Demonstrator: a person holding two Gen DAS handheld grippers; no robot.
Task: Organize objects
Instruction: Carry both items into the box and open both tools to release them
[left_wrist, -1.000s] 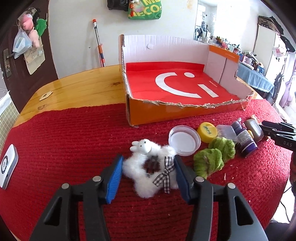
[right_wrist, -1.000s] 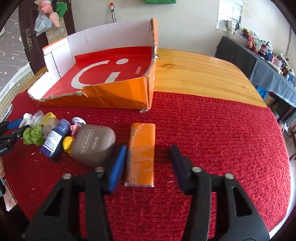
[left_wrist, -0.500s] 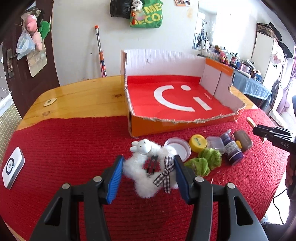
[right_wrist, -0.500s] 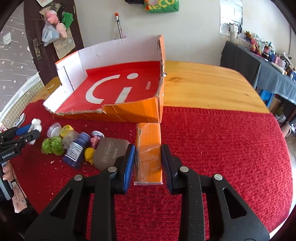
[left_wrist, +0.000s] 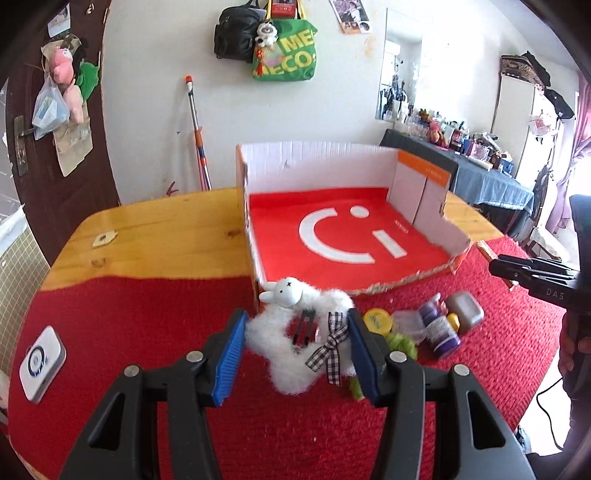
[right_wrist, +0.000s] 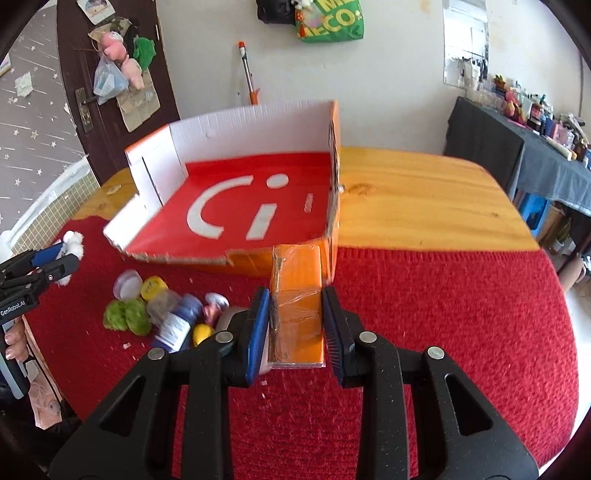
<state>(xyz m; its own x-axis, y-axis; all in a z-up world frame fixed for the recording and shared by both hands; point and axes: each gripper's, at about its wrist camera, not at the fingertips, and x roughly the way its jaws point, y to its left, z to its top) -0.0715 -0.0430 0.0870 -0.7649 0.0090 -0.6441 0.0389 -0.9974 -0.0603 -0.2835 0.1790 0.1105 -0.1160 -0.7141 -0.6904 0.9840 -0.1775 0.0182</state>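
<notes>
Above the red cloth (left_wrist: 147, 317), gripping soft, light plush rabbit (left_wrist: 295, 339) by its fluffy sides, left gripper (left_wrist: 295, 354) closed on it.

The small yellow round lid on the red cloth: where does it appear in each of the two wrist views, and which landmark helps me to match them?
Left wrist view: the small yellow round lid lies right of centre, just beyond the left tool's right finger, before the box's torn front wall.
Right wrist view: it lies at the left, beside a clear round lid.
Shared landmark: the open orange cardboard box with a red floor.
</notes>
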